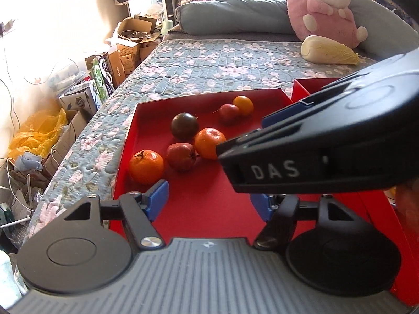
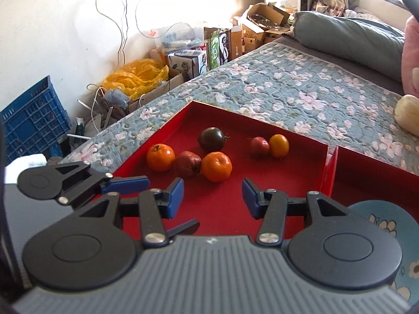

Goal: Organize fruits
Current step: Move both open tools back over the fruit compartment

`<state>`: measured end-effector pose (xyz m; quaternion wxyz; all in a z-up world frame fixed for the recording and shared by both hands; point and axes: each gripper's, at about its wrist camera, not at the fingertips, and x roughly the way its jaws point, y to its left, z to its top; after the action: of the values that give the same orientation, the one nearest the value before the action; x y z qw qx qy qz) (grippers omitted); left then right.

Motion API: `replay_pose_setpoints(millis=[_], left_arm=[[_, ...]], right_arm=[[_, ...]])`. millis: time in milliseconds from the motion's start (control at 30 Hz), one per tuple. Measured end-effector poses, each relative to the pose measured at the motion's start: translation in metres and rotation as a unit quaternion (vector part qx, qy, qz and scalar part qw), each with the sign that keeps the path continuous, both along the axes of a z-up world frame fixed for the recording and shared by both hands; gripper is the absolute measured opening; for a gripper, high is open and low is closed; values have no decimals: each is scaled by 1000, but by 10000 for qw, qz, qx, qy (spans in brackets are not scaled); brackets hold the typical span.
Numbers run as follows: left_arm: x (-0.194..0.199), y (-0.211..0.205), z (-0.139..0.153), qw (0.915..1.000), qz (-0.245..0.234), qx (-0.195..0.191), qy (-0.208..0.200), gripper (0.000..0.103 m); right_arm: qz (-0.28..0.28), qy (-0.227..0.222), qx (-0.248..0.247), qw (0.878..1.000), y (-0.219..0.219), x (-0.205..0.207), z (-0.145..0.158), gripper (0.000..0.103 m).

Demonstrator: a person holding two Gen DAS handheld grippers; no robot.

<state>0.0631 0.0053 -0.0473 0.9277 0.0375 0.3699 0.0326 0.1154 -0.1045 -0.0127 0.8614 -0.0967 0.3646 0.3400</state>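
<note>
Hovering R tongs | open | tangerine just ahead, apart

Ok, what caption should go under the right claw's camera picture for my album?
Open right claw hovering over six fruits in a red tray on a flowery bed.

A pink plush toy leans on the grey pillow; cardboard boxes (some open) beside a blue crate.
</note>
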Motion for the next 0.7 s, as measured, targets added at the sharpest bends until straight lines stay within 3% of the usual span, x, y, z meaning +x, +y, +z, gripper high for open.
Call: replay_pose_setpoints(millis=[133, 400, 700], left_arm=[[6, 2, -7, 9996, 232, 109, 119, 76], [15, 10, -11, 9986, 461, -75, 229, 76], [19, 14, -11, 9977, 601, -181, 248, 77]], right_arm=[[138, 151, -294, 9994, 14, 21, -14, 51], [278, 187, -641, 9974, 34, 43, -34, 51], [560, -52, -931, 9941, 56, 50, -45, 51]])
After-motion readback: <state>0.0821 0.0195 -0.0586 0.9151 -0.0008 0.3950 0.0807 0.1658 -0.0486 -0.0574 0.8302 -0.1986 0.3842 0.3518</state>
